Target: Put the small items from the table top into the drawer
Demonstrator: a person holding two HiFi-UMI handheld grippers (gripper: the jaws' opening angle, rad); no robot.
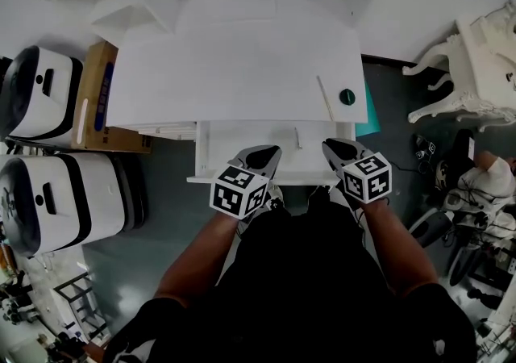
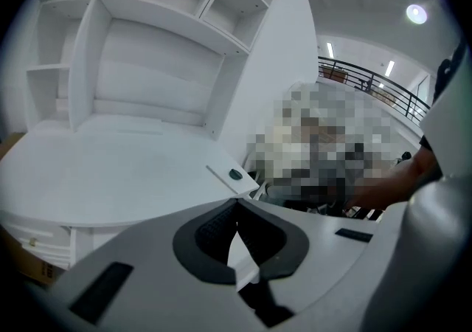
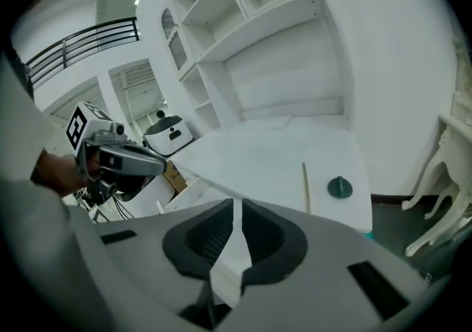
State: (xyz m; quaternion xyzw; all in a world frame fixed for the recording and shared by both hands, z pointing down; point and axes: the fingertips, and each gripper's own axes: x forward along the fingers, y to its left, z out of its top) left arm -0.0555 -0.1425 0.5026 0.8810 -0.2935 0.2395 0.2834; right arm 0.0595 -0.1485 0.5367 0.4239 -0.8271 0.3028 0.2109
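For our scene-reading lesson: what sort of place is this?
Probably a robotics lab or test hall, not a home: white machines and a cardboard box stand beside the white desk, and a railed upper gallery runs behind.

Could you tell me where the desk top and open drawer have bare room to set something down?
The desk top is bare left of the thin stick and green knob at its right front. The drawer is free left of its small stick; the left tool and right tool crowd its front.
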